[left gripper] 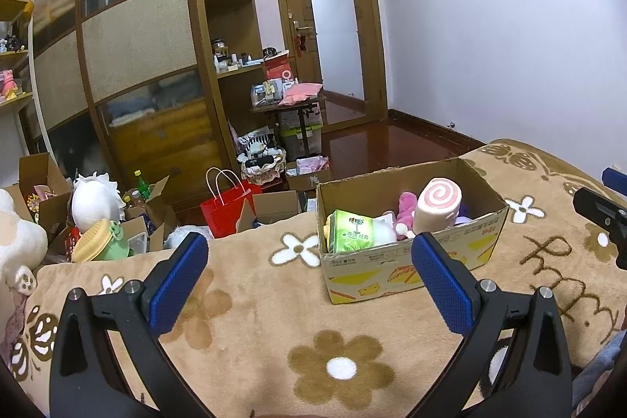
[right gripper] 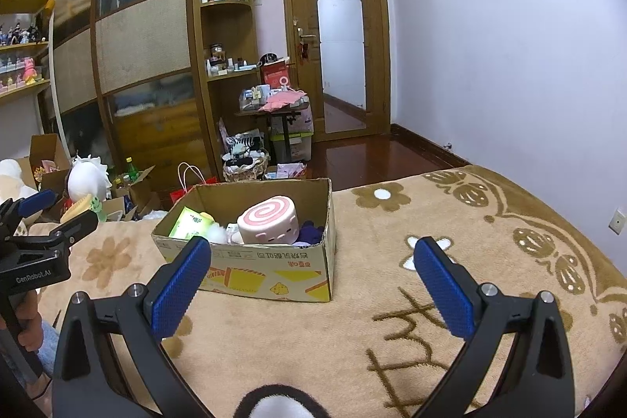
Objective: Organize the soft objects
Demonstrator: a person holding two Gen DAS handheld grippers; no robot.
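Observation:
An open cardboard box (left gripper: 407, 261) (right gripper: 258, 271) stands on the beige flowered blanket (left gripper: 274, 320) (right gripper: 392, 300). Inside lie a pink swirl roll plush (left gripper: 438, 209) (right gripper: 270, 220), a green tissue pack (left gripper: 350, 230) (right gripper: 190, 222), a pink plush (left gripper: 405, 210), something white and fluffy (right gripper: 217, 232) and a dark blue soft item (right gripper: 311, 232). My left gripper (left gripper: 309, 249) is open and empty, held in front of the box. My right gripper (right gripper: 313, 253) is open and empty too, just right of the box's front. Each gripper shows at the edge of the other's view.
Beyond the bed edge the floor is crowded: cardboard boxes (left gripper: 43, 190), a white plush (left gripper: 96, 200), a green frog toy (left gripper: 111, 241), a red paper bag (left gripper: 229, 204), a basket (left gripper: 262, 167). A wardrobe (left gripper: 137, 65), a small loaded table (left gripper: 290, 100) and a door (left gripper: 333, 22) stand behind.

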